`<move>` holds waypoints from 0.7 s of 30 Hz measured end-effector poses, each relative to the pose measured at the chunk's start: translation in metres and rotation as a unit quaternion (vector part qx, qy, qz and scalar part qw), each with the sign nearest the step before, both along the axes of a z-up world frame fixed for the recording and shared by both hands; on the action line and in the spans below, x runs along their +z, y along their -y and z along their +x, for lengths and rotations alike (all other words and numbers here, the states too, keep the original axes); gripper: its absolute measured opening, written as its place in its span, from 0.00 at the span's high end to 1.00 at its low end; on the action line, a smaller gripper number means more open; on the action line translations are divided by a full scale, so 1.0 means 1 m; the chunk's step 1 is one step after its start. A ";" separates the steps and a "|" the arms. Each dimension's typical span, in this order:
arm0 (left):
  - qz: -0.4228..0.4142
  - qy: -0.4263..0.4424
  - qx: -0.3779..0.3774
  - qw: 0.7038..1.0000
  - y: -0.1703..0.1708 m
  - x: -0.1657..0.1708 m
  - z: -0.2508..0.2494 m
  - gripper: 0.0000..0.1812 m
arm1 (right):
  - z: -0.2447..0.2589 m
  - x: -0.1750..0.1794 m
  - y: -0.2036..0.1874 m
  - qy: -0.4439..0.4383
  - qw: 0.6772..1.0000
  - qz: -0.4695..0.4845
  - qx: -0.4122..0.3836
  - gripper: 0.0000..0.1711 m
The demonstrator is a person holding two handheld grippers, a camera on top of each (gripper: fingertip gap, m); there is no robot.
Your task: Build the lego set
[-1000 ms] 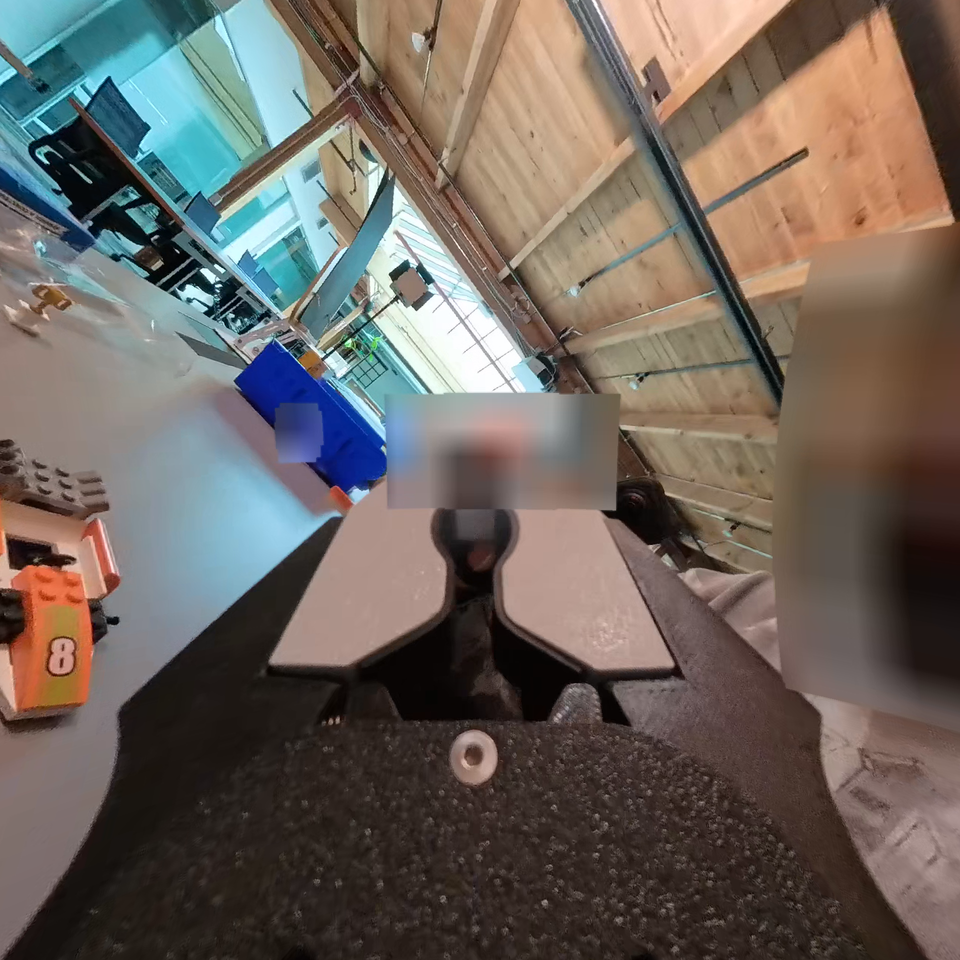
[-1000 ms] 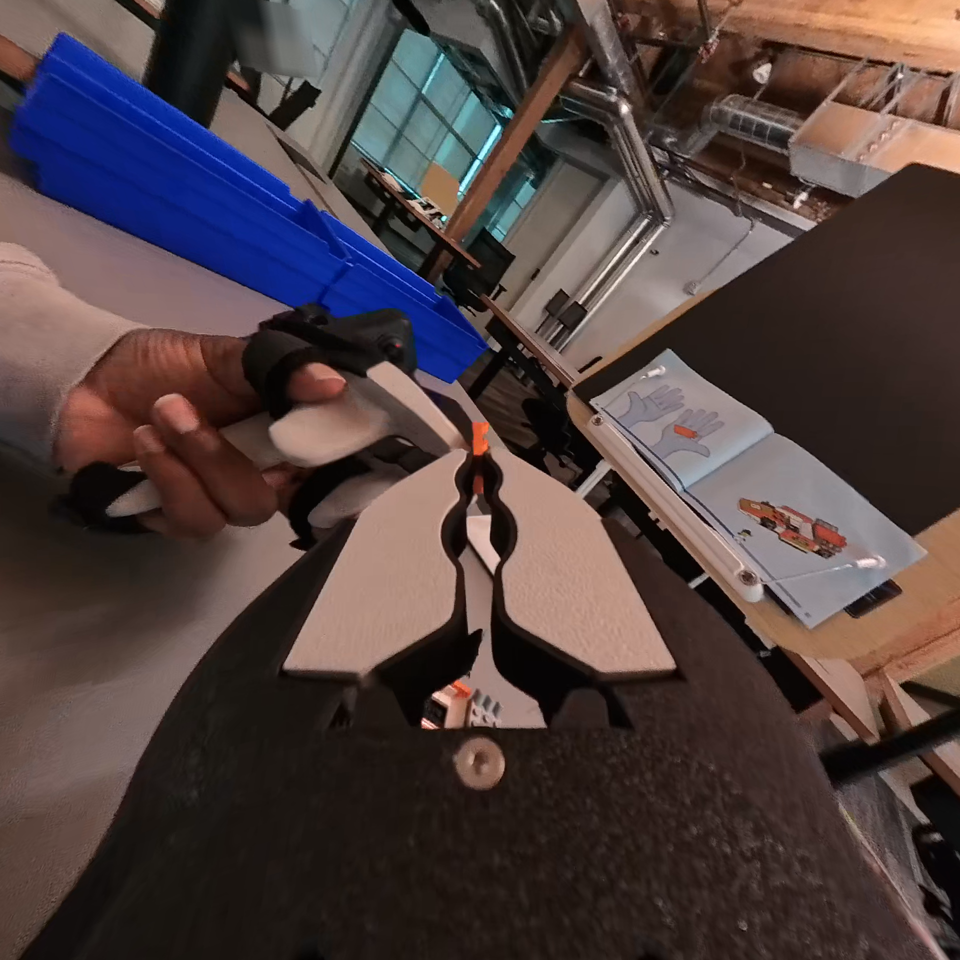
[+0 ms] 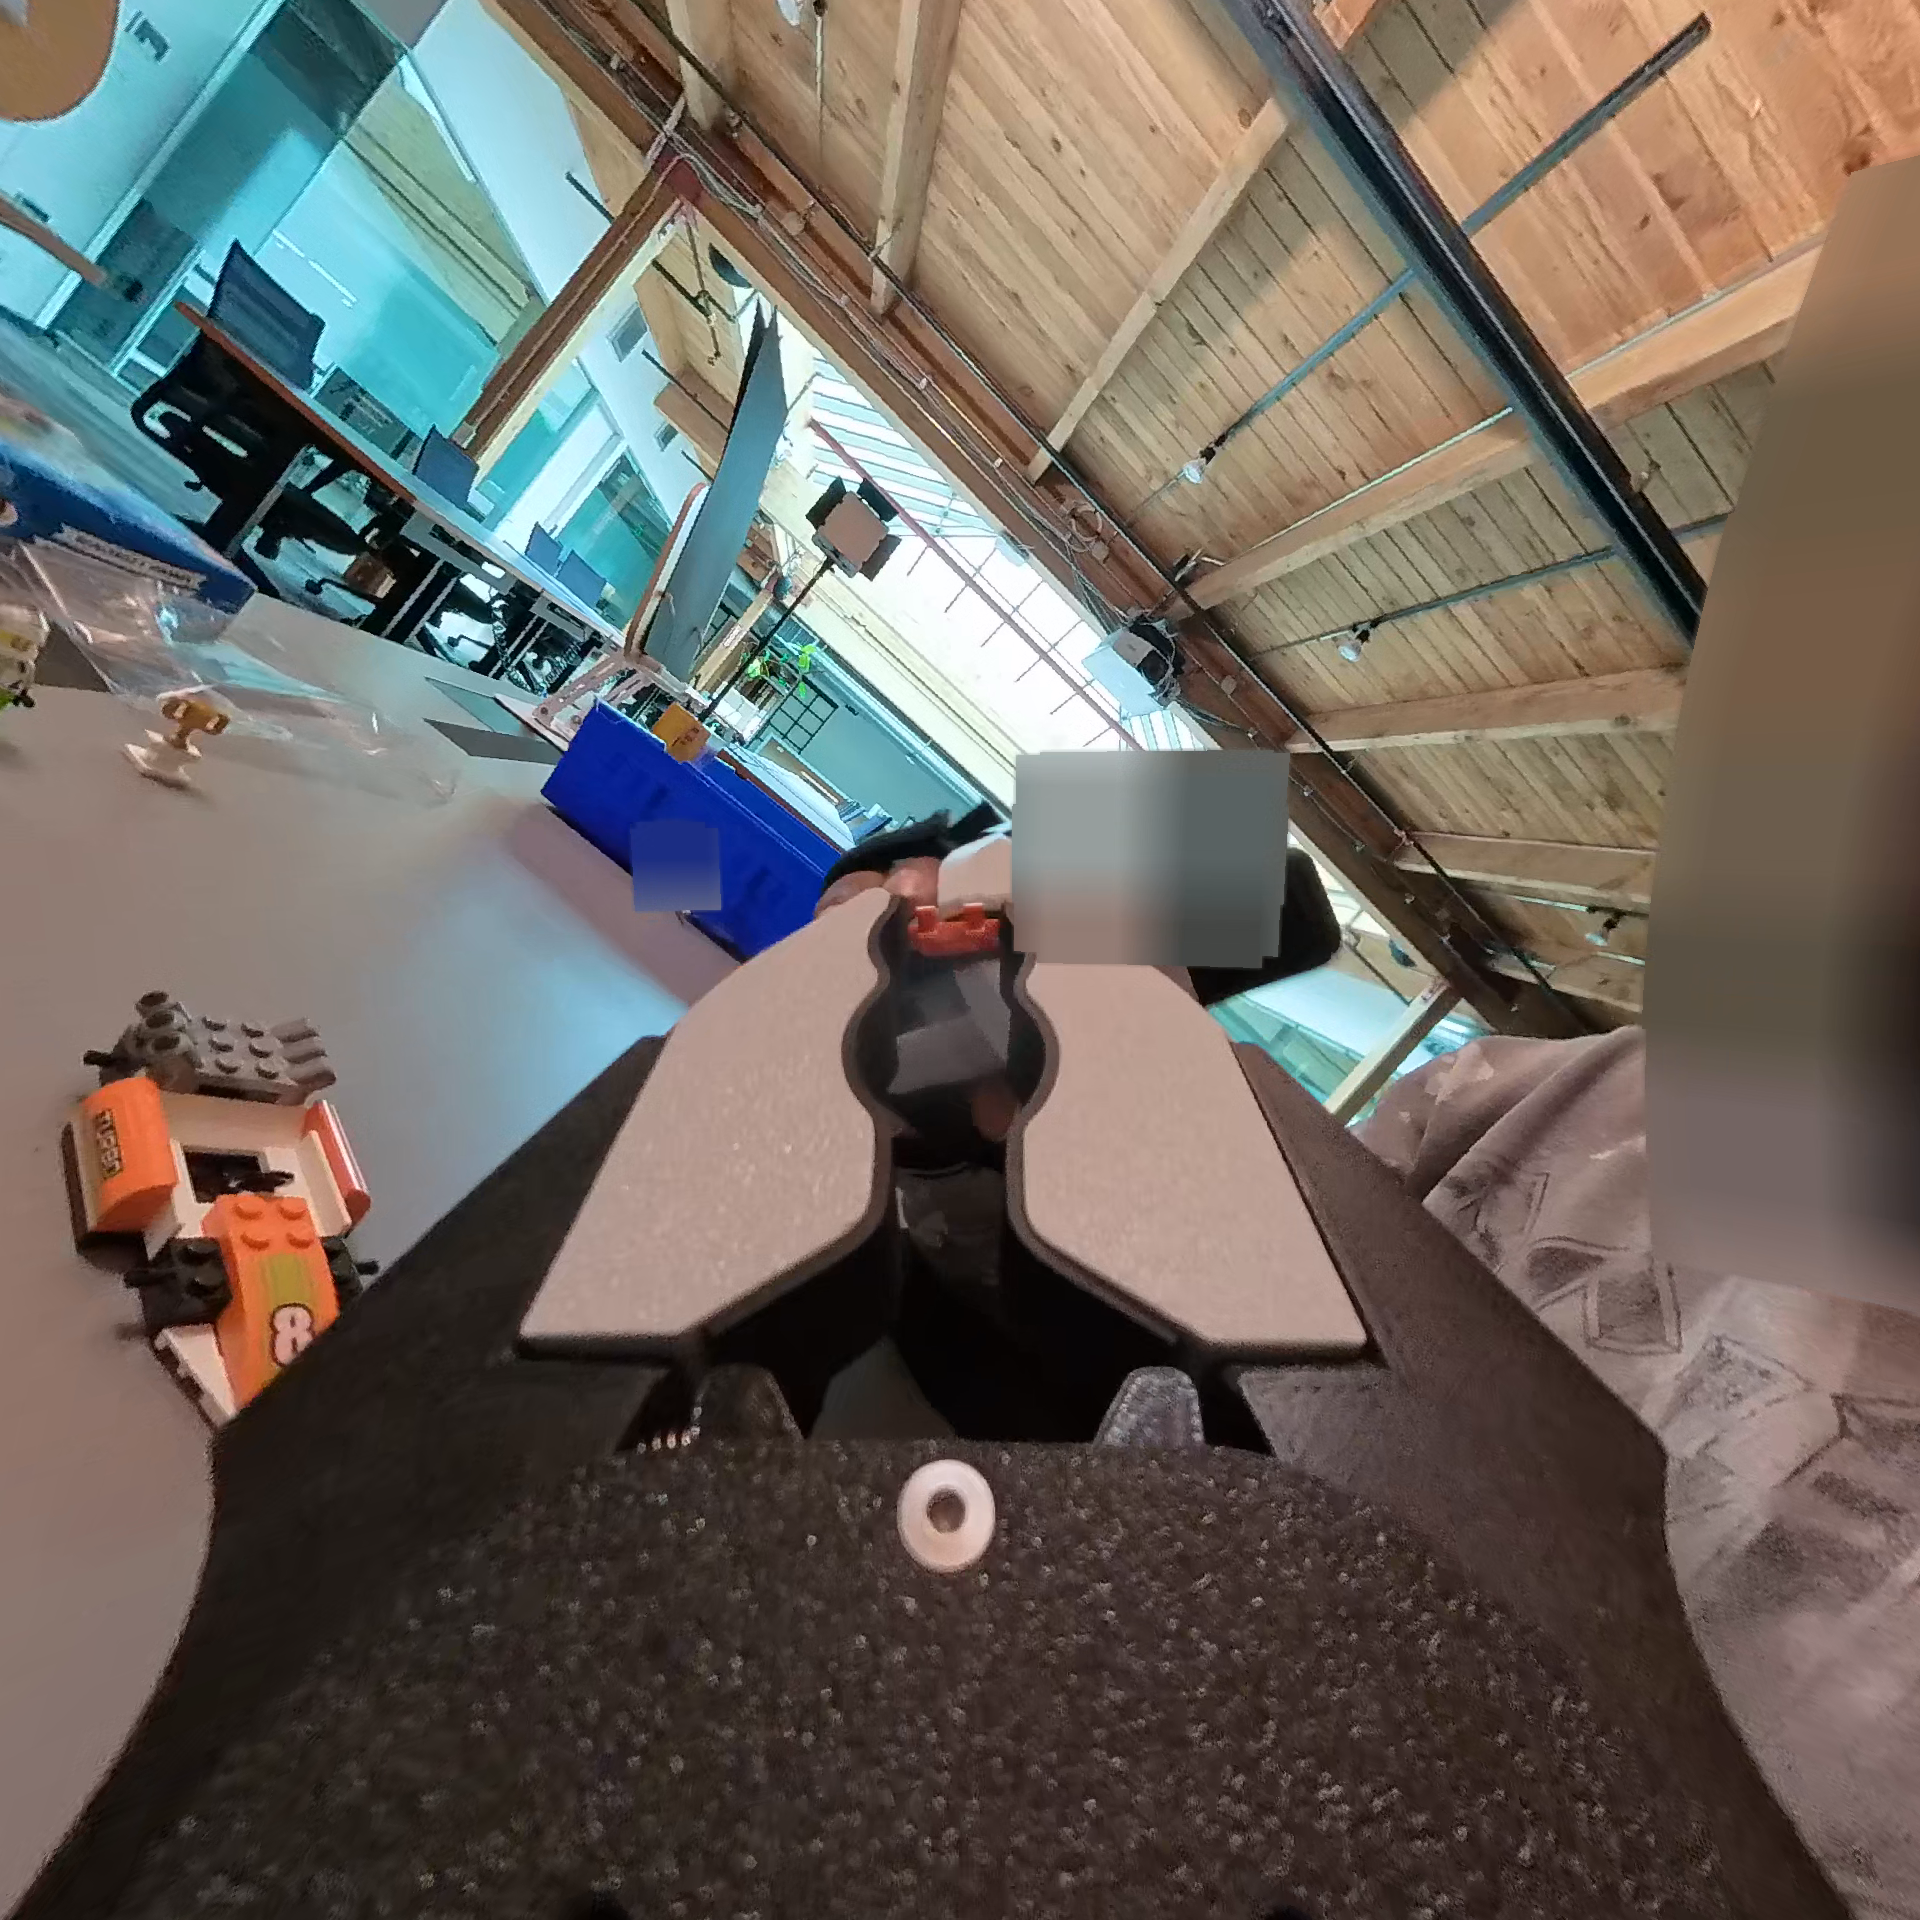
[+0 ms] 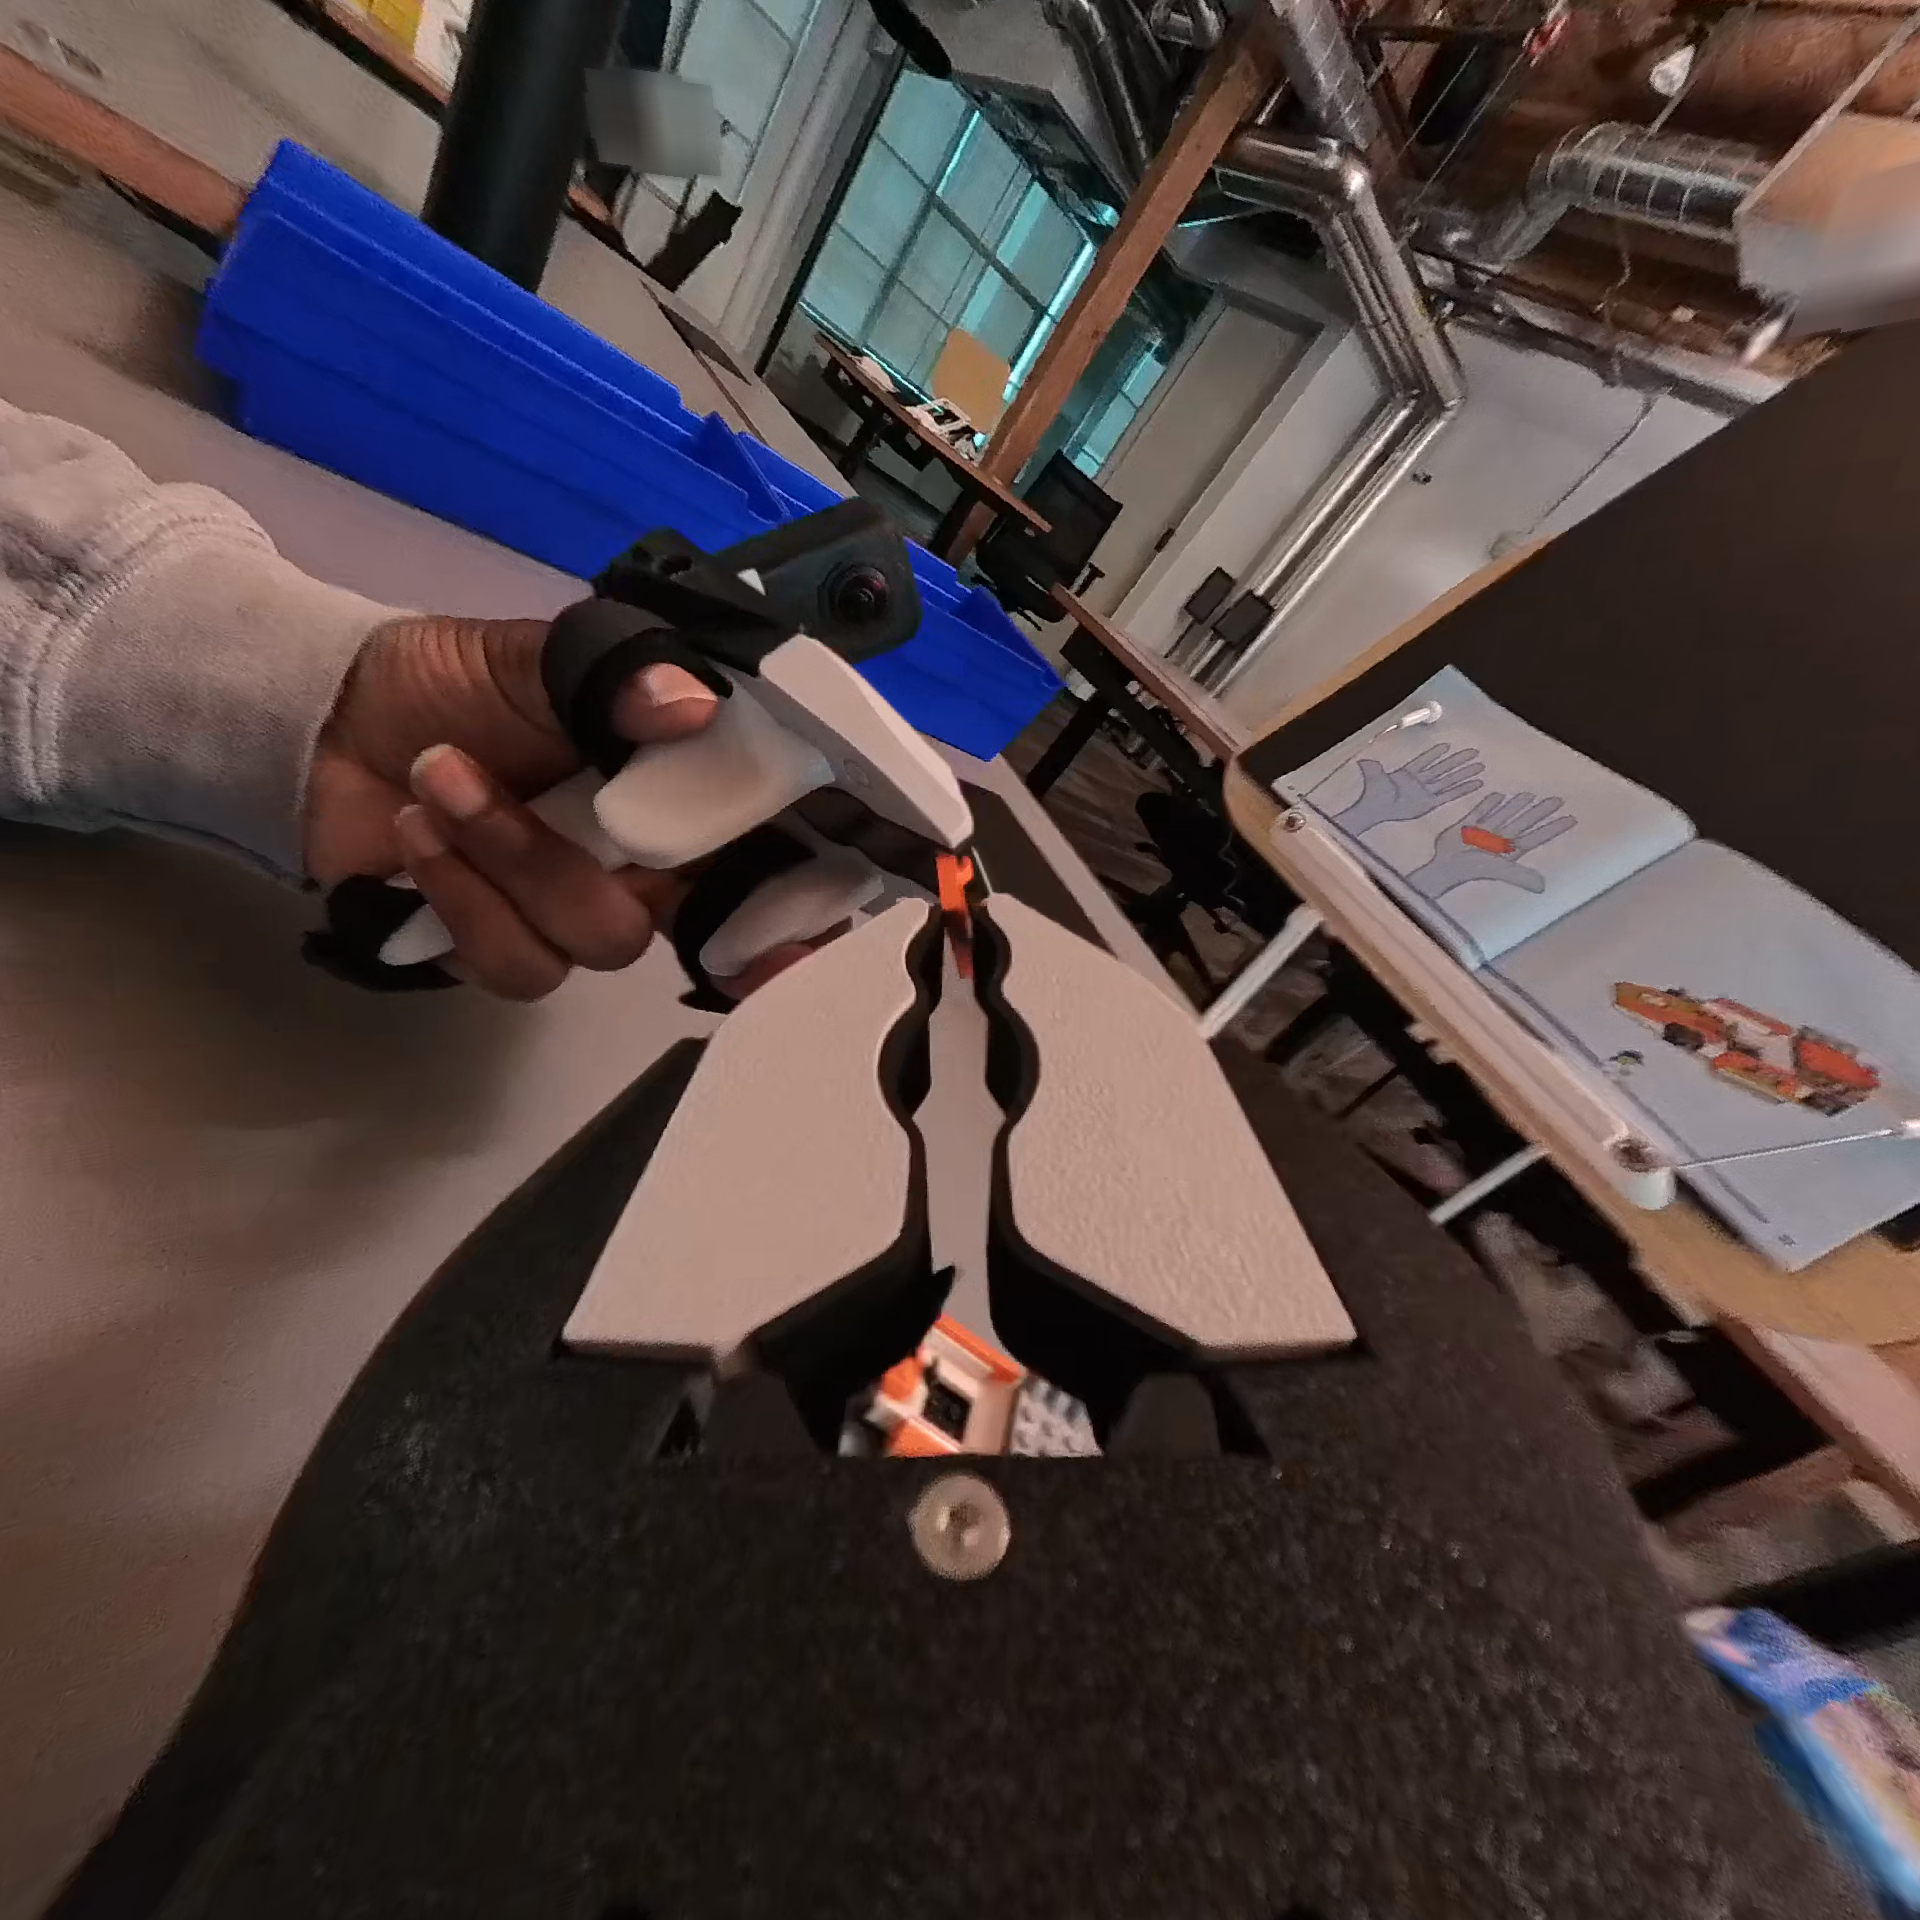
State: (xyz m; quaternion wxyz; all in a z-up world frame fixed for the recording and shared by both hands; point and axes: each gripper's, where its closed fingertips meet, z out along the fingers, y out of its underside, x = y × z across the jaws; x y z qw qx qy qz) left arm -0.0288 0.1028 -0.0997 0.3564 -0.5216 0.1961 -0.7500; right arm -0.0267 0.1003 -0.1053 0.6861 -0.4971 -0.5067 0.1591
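Observation:
A small orange piece (image 4: 950,881) sits where the two grippers meet tip to tip above the grey table (image 3: 416,987). My right gripper (image 4: 956,920) is shut on it. My left gripper (image 3: 951,940) has its fingertips closed around an orange piece (image 3: 951,928). It also shows in the right wrist view (image 4: 930,862), held by a hand. I cannot tell whether this is one piece or two joined pieces. The partly built orange and white car (image 3: 208,1195) lies on the table to the left, and shows under the right gripper (image 4: 956,1403).
Blue bins (image 4: 520,416) stand at the table's far edge. An open instruction booklet (image 4: 1558,935) rests on a stand to the right. A clear plastic bag (image 3: 208,665) and a small gold piece (image 3: 187,717) lie far left. A sleeve (image 3: 1662,1247) is close on the right. The grippers are tip to tip, or close to it.
Both grippers have tilted and shifted slightly while staying tip to tip at the orange piece. The car now shows more fully in the left wrist view.

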 end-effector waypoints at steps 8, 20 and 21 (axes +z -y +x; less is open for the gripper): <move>0.135 -0.066 -0.031 0.988 0.022 -0.005 -0.003 0.91 | 0.008 -0.006 0.022 -0.068 0.943 -0.279 0.167 0.88; 0.245 -0.099 -0.057 0.963 0.054 -0.011 0.007 0.91 | -0.005 -0.016 0.054 -0.073 0.842 -0.442 0.301 0.88; 0.249 -0.098 -0.056 0.962 0.054 -0.010 0.007 0.91 | -0.005 -0.015 0.055 -0.073 0.843 -0.438 0.302 0.89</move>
